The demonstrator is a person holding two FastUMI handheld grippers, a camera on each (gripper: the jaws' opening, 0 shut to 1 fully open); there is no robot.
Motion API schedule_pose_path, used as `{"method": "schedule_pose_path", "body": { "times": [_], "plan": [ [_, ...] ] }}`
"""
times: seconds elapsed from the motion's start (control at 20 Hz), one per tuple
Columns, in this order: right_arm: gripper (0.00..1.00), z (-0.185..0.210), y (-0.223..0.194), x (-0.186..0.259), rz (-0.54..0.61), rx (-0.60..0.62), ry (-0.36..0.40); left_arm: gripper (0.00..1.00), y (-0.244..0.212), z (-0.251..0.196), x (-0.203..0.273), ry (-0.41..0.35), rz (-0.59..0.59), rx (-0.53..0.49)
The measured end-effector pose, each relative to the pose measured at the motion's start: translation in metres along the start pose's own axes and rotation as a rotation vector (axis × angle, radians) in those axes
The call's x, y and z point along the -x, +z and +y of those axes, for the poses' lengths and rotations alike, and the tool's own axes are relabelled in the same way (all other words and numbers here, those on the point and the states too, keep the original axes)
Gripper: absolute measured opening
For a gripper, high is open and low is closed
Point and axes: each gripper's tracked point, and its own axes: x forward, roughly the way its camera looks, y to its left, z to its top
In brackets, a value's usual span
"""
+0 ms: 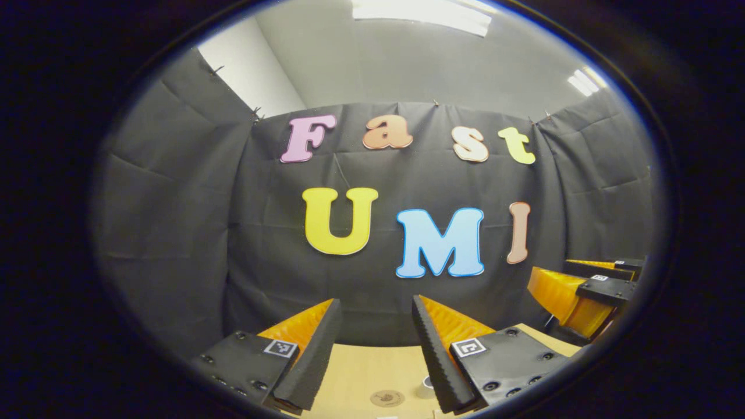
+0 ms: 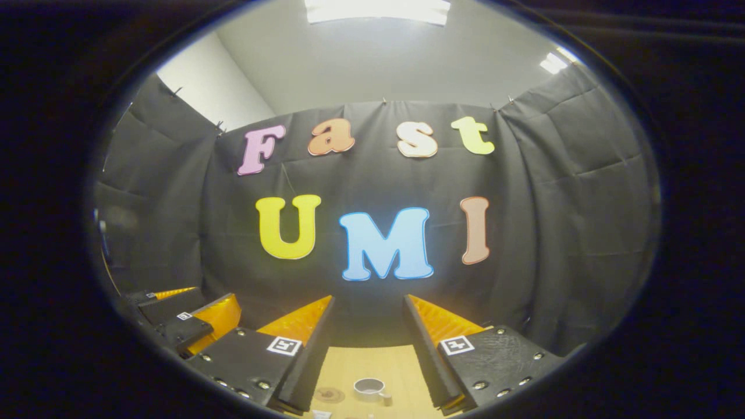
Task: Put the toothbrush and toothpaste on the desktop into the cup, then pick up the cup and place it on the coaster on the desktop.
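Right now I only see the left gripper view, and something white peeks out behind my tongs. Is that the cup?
Observer: Yes. The right gripper view shows the whole cup, standing upright.
Operator: Is it on the coaster?
Observer: No, it stands beside the coaster, not on it.
Operator: Are the other tongs holding anything?
Observer: No, the right tongs are open with nothing between them.

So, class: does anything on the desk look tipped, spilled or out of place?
Nothing stands out. The cup stands upright on the desk, the coaster lies flat beside it, and both grippers' jaws are open and empty.
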Motion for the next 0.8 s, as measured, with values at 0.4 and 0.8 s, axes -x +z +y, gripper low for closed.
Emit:
{"method": "schedule_pose_path", "body": {
  "times": [0.4,0.8],
  "plan": [
    [0.74,0.015,-0.026,0.003,0.061,0.039,0.059,0.81,-0.024,0.009,-0.003,0.024,0.064,0.018],
    [0.75,0.004,-0.091,0.002,0.256,0.016,0.057,0.84,-0.084,0.007,-0.006,0.012,0.206,-0.018]
  ]
}}
